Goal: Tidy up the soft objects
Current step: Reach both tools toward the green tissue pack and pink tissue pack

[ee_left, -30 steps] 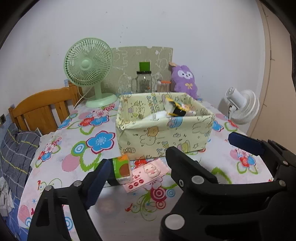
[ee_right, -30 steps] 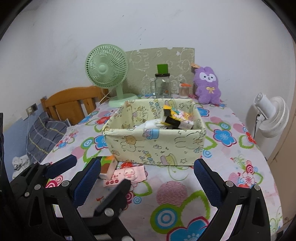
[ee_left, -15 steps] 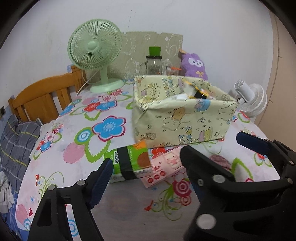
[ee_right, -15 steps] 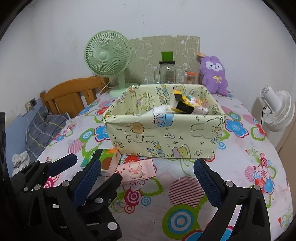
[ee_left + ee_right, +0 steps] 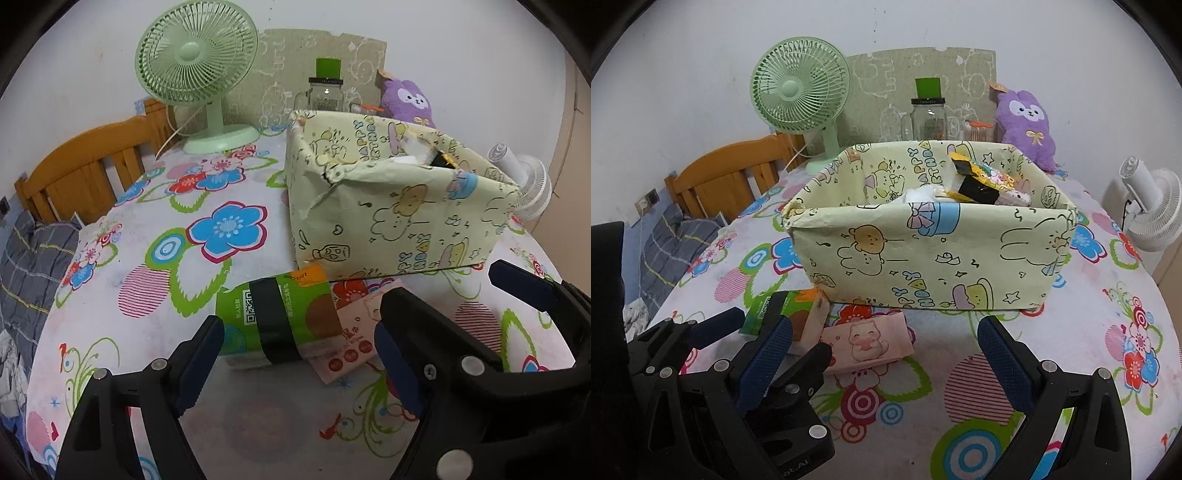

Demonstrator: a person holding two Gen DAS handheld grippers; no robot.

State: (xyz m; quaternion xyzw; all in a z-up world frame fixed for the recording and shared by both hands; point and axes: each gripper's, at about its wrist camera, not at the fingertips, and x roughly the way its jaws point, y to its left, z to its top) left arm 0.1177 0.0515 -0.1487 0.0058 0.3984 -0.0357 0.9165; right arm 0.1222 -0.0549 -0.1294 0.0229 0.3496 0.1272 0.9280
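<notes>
A green tissue pack (image 5: 280,317) with a dark band lies on the flowered tablecloth (image 5: 155,258), in front of the box's near left corner. A pink tissue pack (image 5: 871,343) with a cartoon animal lies right beside it. My left gripper (image 5: 295,350) hovers low over the green pack. Its jaws are opening, the pack's near end lies between them, and the pads do not touch it. My right gripper (image 5: 882,354) is open just before the pink pack. The cream cartoon-print box (image 5: 923,266) behind holds several small packets.
A green desk fan (image 5: 798,96), a glass jar (image 5: 929,118) and a purple plush toy (image 5: 1028,125) stand at the back by the wall. A white fan (image 5: 1152,206) stands off the right edge. A wooden chair back (image 5: 85,173) and bedding lie to the left.
Both grippers have come forward and down towards the two tissue packs, so the box and packs look larger and nearer. The packs and box have not moved.
</notes>
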